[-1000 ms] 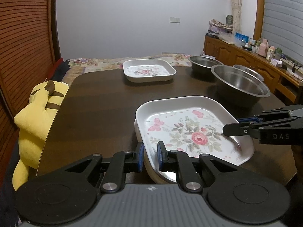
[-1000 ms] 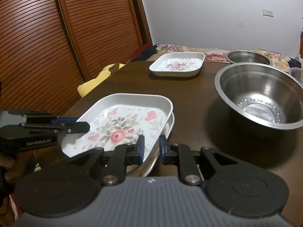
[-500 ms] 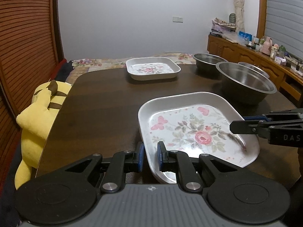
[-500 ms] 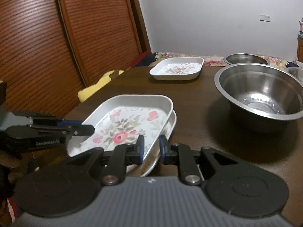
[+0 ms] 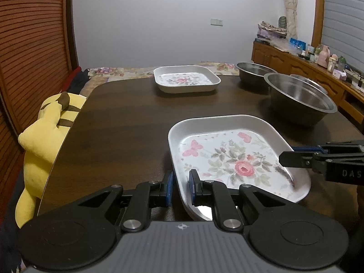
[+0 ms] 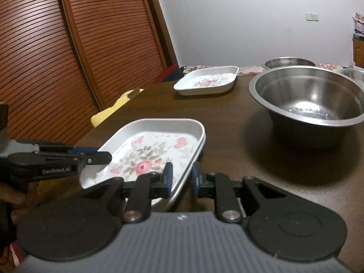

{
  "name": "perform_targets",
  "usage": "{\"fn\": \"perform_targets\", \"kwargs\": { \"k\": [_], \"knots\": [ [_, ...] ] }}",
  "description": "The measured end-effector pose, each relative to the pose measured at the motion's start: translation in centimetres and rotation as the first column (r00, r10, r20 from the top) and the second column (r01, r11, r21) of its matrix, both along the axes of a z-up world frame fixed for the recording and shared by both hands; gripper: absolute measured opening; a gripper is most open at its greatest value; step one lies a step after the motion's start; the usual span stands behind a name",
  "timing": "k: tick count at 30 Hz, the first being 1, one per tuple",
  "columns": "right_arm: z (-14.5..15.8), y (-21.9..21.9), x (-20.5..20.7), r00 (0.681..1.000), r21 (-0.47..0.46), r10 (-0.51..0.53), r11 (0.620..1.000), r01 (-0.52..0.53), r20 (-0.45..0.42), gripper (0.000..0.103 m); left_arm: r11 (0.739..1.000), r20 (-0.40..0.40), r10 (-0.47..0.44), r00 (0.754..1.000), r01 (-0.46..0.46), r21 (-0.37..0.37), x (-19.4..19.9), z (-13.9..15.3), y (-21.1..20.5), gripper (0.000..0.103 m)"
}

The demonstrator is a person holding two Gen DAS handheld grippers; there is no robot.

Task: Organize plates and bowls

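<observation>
Near floral plate [image 5: 229, 157] sits at the front part of the dark bench [image 5: 127, 127], its near edge cut off behind both gripper bodies; in the right wrist view a second rim shows under its far corner, so it may be stacked on another plate, hard to tell. Left gripper [image 5: 181, 187] comes in low and level from the near side, blue pads straddling the plate's near-left rim, one finger outside and one inside, narrow gap closed on the wall. Right gripper [image 6: 181, 178] does likewise on the opposite rim, level, pads either side of the wall, clamped narrow. Each gripper also shows side-on in the other's view: right one enters from the right edge [image 5: 318, 161] with its tips over the plate rim, body cut off by the frame; left one enters from the left [image 6: 68, 161], with a bit of the person's hand [image 6: 11, 198] dim and partly out of frame behind it. Whether the plate is lifted off the bench or resting cannot be told. Far floral plate [image 5: 186, 80] sits at the back of the bench, well apart. Large steel bowl [image 5: 300, 99] stands right of the near plate; a second steel bowl [image 5: 254, 72] behind it, and a third bowl [image 5: 307, 83] mostly hidden by the large one. Yellow plush toy [image 5: 43, 141] leans at the left bench edge, lower part cut off. Sideboard [image 5: 295, 68] clutter at right is too small to identify.
</observation>
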State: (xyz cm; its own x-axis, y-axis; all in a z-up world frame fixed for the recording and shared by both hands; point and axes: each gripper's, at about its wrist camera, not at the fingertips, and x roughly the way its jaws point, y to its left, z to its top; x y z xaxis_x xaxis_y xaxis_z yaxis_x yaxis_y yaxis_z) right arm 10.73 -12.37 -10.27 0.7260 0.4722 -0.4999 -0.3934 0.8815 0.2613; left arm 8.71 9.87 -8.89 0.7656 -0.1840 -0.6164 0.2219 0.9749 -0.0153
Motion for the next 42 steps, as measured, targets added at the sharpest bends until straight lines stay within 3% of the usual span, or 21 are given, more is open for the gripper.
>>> {"fn": "perform_targets", "kwargs": {
  "k": [15,42],
  "knots": [
    [0.1,-0.1,0.0,1.0,-0.001,-0.004,1.0,0.004,0.003,0.021,1.0,0.005,0.012,1.0,-0.011,-0.006,0.5,0.1,0.3,0.017],
    [4.8,-2.9,1.2,0.994,-0.01,-0.048,0.999,0.049,0.101,0.021,1.0,0.096,-0.003,0.995,0.001,0.026,4.0,4.0,-0.1,0.023]
  ]
}}
